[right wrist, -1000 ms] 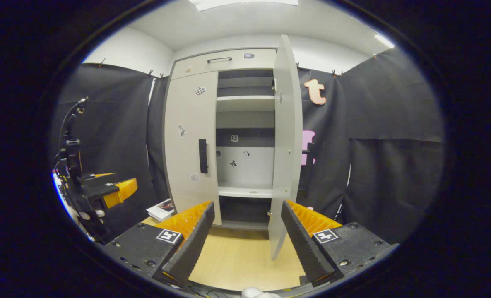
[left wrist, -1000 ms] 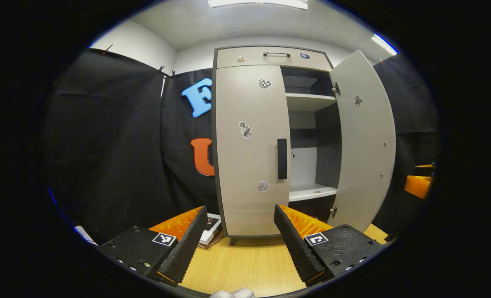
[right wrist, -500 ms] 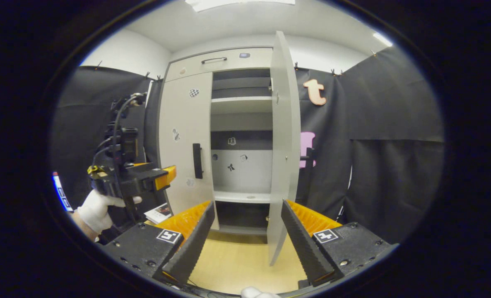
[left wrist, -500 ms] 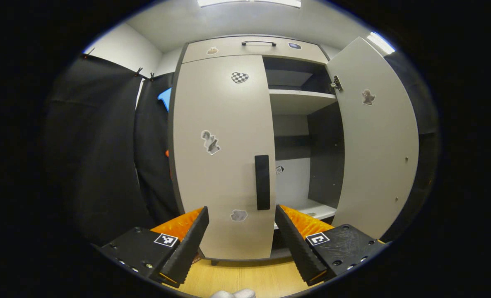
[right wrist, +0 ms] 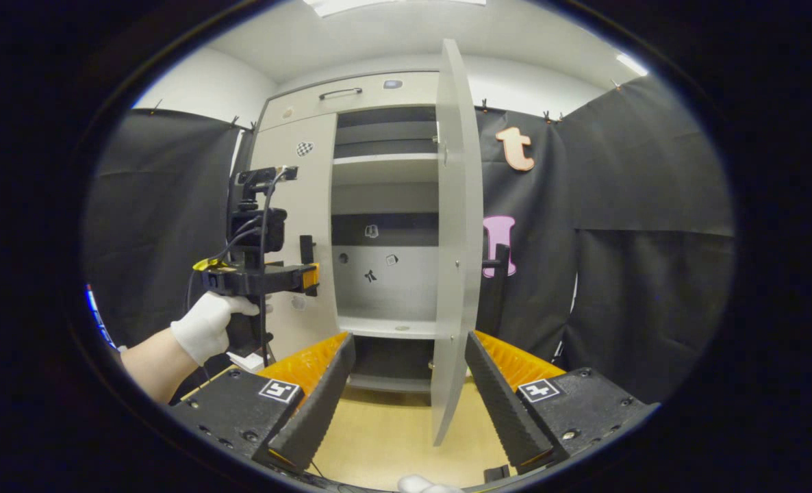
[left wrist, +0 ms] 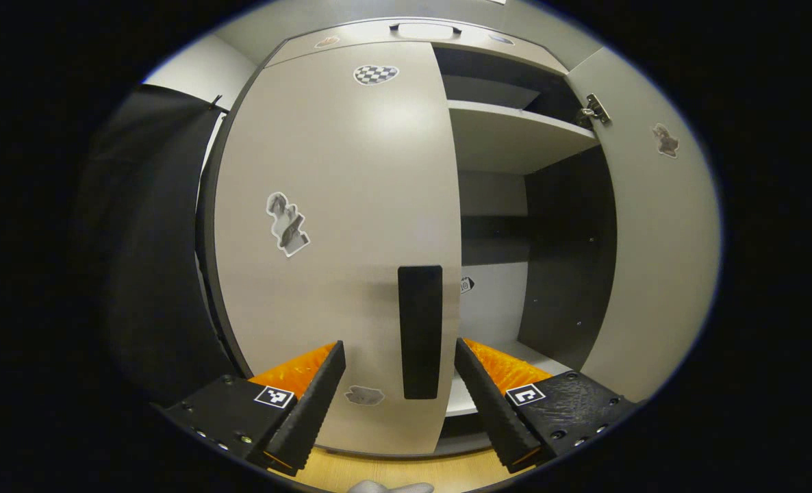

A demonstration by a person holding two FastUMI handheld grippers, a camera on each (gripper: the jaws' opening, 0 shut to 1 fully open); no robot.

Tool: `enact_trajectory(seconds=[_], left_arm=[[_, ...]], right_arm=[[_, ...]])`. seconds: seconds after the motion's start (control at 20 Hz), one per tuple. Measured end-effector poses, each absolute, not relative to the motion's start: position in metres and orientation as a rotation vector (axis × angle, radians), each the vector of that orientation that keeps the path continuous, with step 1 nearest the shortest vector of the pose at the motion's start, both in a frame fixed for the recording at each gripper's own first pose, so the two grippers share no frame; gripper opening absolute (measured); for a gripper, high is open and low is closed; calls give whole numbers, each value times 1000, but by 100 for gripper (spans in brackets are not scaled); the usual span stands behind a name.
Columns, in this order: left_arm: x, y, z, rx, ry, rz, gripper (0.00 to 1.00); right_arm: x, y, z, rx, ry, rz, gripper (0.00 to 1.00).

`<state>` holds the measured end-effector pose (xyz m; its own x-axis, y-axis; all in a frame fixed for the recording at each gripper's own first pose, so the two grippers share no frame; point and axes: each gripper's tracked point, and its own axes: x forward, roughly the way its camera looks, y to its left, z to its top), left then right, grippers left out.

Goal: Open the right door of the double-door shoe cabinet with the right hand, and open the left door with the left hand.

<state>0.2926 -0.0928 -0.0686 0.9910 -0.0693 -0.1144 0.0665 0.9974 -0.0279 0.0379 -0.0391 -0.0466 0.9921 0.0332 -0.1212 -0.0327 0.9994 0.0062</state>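
- left gripper fingers are spread wide with nothing between them yet; the black handle of the left door is lined up in the gap, close ahead; contact can't be confirmed from the left gripper view
- right gripper fingers are also wide and empty; the right door is seen edge-on, already swung out, so that half looks done
- the handle could be missed if the fingers get closed too early; only air would be pinched, or just the face of the handle clipped
- a shallow grip could slip off once the pull is started; the closed door would simply stay put
- in the right gripper view the left gripper is seen right at the door; a skewed pull could be fought by the hinge
- the open right door sits near the right gripper, so it could get bumped by a careless move
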Motion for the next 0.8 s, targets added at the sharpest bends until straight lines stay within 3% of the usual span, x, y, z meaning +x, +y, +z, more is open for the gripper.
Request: enact_trajectory(seconds=[0.2,0.4,0.45,0.5,0.6,0.8], left_arm=[[315,-101,-74,2,118,-70,96],[320,-107,-77,-1,121,-99,76],[319,-107,-78,2,118,-100,76],[322,-107,-79,0,117,-103,69],[321,-111,-79,-14,122,-114,37],[317,-107,-77,-21,121,-101,17]], right_arm=[[46,-43,-51,-6,133,30,100],[50,-41,-56,-19,148,43,99],[50,-41,-57,-16,152,49,99],[51,-39,-59,-10,155,57,99],[53,-39,-60,-9,158,63,100],[51,-43,-63,-20,156,62,99]])
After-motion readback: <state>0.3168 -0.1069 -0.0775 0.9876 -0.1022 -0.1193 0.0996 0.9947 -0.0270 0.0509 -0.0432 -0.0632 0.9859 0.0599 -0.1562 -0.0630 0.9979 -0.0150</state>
